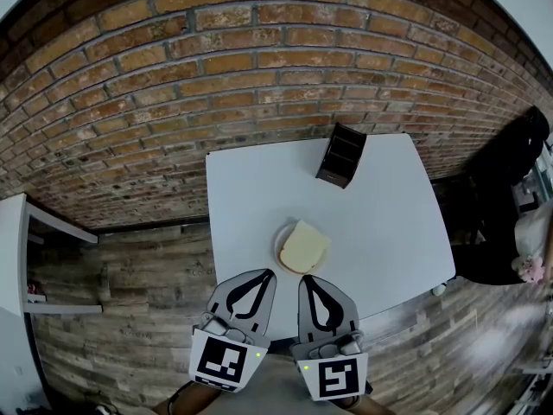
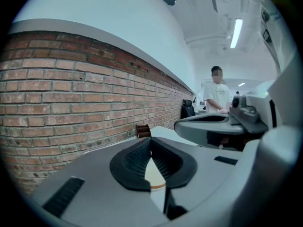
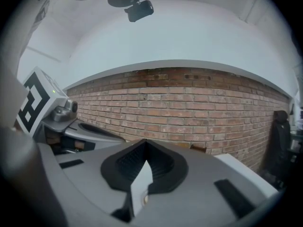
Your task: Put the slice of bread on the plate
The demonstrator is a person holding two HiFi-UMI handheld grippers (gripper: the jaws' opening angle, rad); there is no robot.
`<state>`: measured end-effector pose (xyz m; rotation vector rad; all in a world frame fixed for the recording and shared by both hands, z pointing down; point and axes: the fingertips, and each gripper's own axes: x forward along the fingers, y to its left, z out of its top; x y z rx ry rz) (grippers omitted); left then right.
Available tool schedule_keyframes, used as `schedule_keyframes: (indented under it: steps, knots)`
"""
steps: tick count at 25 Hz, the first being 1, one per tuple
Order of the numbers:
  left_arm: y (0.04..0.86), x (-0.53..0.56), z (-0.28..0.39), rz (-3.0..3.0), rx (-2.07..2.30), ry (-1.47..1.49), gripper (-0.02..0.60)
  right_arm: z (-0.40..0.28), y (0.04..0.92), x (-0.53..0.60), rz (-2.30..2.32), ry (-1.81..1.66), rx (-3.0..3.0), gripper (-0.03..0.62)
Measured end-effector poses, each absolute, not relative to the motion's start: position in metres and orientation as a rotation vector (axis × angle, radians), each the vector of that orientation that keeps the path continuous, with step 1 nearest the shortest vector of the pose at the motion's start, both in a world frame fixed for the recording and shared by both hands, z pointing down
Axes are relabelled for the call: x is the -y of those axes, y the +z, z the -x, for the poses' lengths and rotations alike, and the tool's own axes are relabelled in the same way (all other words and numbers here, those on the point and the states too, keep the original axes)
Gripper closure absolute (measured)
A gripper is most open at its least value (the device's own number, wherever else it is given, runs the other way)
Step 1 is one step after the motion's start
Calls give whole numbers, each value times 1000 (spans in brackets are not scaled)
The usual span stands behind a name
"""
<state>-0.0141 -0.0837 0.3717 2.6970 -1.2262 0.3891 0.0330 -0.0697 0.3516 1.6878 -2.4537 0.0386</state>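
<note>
A pale slice of bread (image 1: 304,247) lies on a small round plate (image 1: 279,251) near the front of the white table (image 1: 389,223). Both grippers hover side by side just in front of the plate, clear of the bread. My left gripper (image 1: 270,273) has its jaws closed tip to tip with nothing between them. My right gripper (image 1: 305,278) is also shut and empty. In the left gripper view, the left gripper's (image 2: 151,139) pads meet, and the plate's edge (image 2: 155,184) shows below them. In the right gripper view, the right gripper's (image 3: 145,143) pads meet against the brick wall.
A dark brown slotted holder (image 1: 342,155) stands at the table's far edge by the brick wall (image 1: 259,76). A black chair (image 1: 510,158) is at the right, a white shelf (image 1: 17,258) at the left. A person (image 2: 217,96) stands far off.
</note>
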Motion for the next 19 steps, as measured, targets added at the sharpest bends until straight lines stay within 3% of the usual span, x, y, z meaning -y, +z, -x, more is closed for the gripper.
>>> schedule_keyframes:
  steps: [19]
  knots:
    - [371,77,13,-2734,1209,387,572,-35,359,61,-1694,74,2419,588]
